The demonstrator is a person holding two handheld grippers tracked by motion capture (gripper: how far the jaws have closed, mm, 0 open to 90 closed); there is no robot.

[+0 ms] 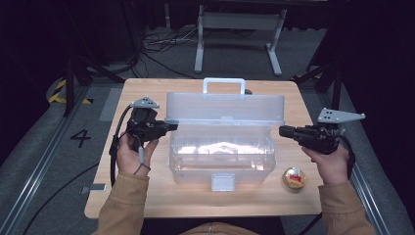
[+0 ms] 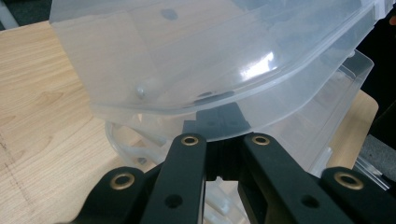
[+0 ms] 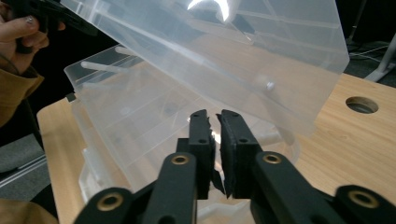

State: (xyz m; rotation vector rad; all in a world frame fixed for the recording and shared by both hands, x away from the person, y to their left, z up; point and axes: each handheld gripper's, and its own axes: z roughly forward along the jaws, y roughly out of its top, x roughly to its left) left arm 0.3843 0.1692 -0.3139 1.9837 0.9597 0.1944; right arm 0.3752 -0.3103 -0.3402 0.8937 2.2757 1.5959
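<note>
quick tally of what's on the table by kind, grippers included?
Clear plastic box with its lid up: 1
Small round yellow and red thing, near the right corner: 1
Grippers: 2, left gripper at the lid's left end, right gripper at its right end
Total: 4

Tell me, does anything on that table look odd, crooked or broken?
Nothing looks broken or spilled. The clear plastic box has its lid raised partway, with the left gripper at the lid's left end and the right gripper at its right end. A small round tin sits alone beside the box, near the table's front edge.
</note>
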